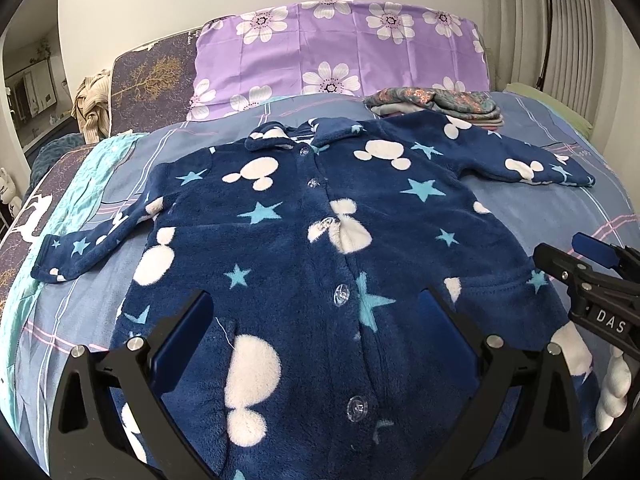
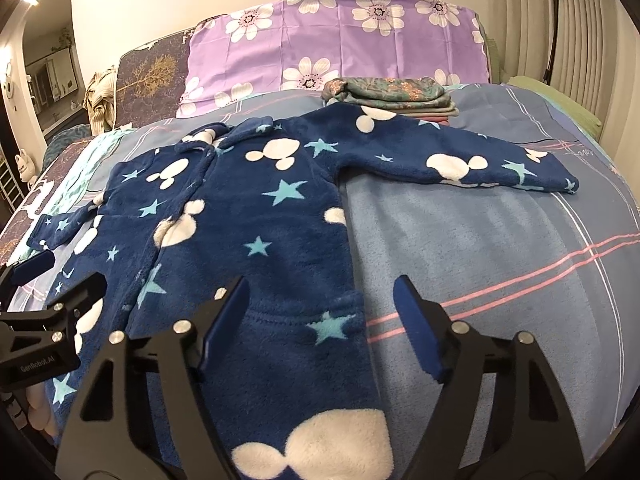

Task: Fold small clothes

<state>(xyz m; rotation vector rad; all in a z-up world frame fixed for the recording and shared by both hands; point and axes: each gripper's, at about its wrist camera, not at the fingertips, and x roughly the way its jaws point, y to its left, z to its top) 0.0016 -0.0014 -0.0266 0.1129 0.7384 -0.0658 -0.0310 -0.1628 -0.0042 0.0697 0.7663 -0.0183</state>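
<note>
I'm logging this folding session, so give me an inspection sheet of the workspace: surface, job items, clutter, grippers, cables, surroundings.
Surface: bed cover, blue with pink and white stripes, smooth.
Job's things: navy fleece top, spread flat, front up, buttoned, both sleeves out sideways; not yet folded.
Clutter: stack of folded clothes behind the top's sleeve; beige garment heaped at far left.
Grippers: left gripper open above the hem; right gripper open over the top's side edge; neither holds anything.
Cables: nothing seen.
Surroundings: purple flowered pillow at the head; black lamp by the ribbed wall.
</note>
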